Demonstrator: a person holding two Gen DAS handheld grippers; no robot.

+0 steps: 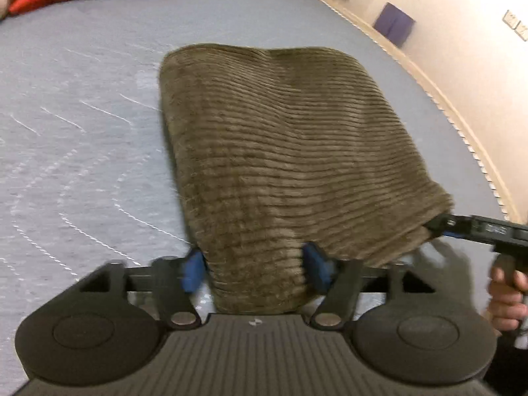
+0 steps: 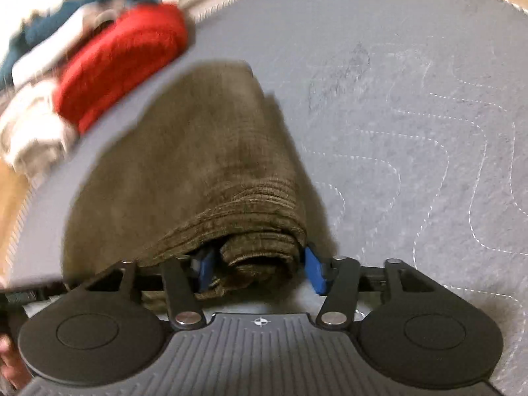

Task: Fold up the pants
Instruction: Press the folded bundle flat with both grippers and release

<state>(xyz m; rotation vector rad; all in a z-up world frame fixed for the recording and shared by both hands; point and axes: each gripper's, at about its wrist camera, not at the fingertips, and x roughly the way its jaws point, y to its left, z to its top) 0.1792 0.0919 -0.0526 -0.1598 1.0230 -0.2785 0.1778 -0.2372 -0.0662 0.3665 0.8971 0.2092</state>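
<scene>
Nearest to the left wrist camera is the black two-finger left gripper (image 1: 255,272) with blue pads. Its jaws stand wide apart, and the near end of the olive-brown ribbed corduroy pants (image 1: 283,151) lies between them. The left pad (image 1: 193,270) seems to touch the cloth edge; whether both pads press on it I cannot tell.

At 3 o'clock in this view the black right gripper (image 1: 439,226) reaches the near right corner of the pants, and a person's hand (image 1: 506,297) holds its handle at 4 o'clock.

The right wrist view shows the right gripper (image 2: 260,269) from close. Its jaws are also well apart, with a thick roll of several folded layers between them. The pads appear to touch the roll on both sides, but the blur hides whether they clamp it.

The pants are folded to a compact rectangle on the grey quilted mattress (image 1: 82,151), going from 6 o'clock toward 12 o'clock.

Only the right view shows the layered fold edge and, at 10 o'clock, a pile of red, white and teal clothes (image 2: 122,59). Only the left view shows the cream wall (image 1: 462,16) at 2 o'clock with a purple square (image 1: 394,24) on it.
</scene>
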